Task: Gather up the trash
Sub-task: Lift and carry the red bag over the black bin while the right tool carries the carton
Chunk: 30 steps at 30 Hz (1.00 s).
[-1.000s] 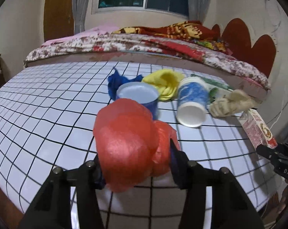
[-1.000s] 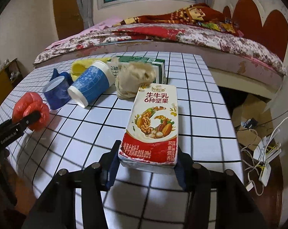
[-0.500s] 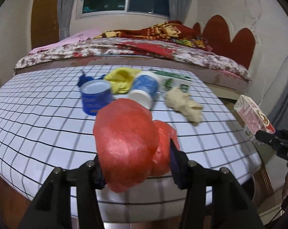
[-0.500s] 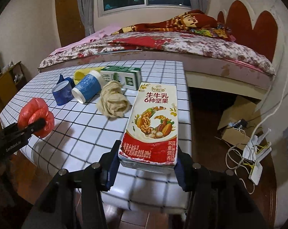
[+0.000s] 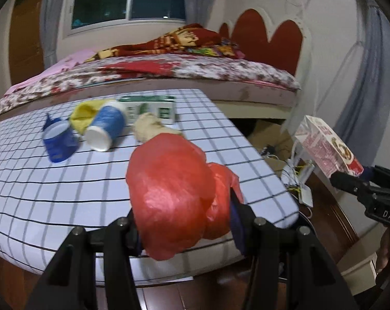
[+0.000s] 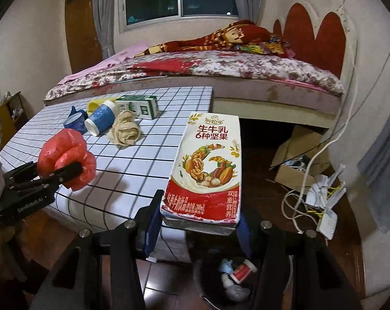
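- Nearest, our right gripper (image 6: 199,228) had its fingers clamped on the milk carton (image 6: 206,170), above a bin (image 6: 220,281) already holding scraps.
- Our left gripper (image 5: 184,235) gripped the red bag (image 5: 174,193).
- Farther off, two cups (image 6: 100,120), a green carton (image 6: 140,106) and wads waited on the worktop (image 6: 148,155).

Dim indoor light, dark window, slight motion blur, strong fisheye vignetting.

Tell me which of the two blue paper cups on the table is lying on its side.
The lighter blue paper cup, white mouth facing the camera; the darker blue cup stands upright.
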Available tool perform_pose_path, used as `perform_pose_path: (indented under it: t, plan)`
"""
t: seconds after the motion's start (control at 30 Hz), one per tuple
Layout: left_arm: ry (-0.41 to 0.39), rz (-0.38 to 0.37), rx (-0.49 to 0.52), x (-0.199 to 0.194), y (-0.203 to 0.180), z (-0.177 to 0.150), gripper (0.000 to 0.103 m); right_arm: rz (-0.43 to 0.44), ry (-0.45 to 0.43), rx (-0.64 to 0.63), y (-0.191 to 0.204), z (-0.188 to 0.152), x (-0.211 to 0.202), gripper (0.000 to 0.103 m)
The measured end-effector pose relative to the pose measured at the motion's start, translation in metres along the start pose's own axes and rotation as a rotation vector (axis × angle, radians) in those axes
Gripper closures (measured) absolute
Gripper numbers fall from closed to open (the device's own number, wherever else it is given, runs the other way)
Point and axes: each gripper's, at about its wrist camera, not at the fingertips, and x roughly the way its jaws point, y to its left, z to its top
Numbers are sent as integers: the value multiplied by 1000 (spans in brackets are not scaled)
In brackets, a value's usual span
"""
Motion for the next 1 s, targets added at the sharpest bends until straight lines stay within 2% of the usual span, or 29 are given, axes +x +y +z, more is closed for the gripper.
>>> perform_pose_path:
  t: [0.63, 1.0]
  plan:
    - [30, -130, 141, 8, -111, -9, 51, -62, 14, 89, -76, -47, -34, 50]
    - [90, -202, 196, 25, -158, -28, 51, -71, 77, 126, -108, -81, -30, 50]
